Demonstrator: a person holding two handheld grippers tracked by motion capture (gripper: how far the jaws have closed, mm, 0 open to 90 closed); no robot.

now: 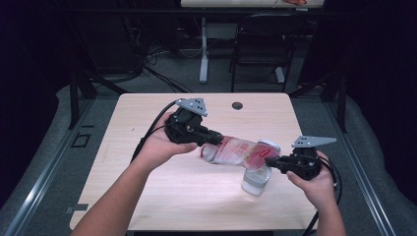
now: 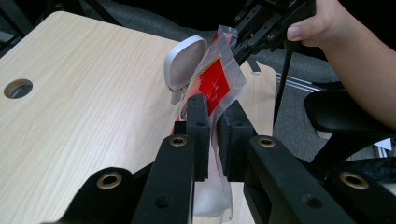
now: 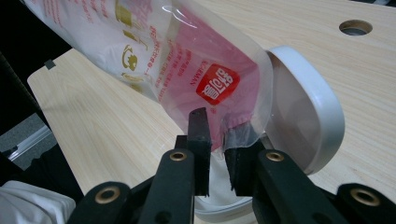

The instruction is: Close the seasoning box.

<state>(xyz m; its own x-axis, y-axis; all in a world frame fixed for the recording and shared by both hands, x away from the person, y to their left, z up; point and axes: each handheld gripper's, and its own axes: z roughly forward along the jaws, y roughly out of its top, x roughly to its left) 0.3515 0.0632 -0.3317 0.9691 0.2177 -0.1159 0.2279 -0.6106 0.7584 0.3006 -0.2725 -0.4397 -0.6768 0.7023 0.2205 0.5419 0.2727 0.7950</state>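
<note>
Bag (image 1: 235,151) with red logo, script unreadable, clamped by left gripper (image 1: 220,140) and right gripper (image 1: 269,162).

Lab-type recording room: black curtains (image 1: 378,73) hung around; cable tangle (image 1: 147,54) on grey carpet (image 1: 39,162) at 11 o'clock; folding chair (image 1: 260,44) at 12.

Worktop: pale wood-grain worktop (image 1: 147,113) with rounded corners and a round cable hole (image 1: 237,105) near its far edge.
Floor: grey carpet (image 1: 44,162); a metal rail (image 1: 37,189) runs along it at the left, another at the right.
Furniture: a dark chair (image 1: 260,44) stands beyond the worktop, beside a white table leg (image 1: 203,49).
Cables: black cables (image 1: 147,54) lie tangled on the floor at the back.
Surroundings: black curtains (image 1: 383,73) on both sides.
Light: dim room, the worktop brightest.
</note>
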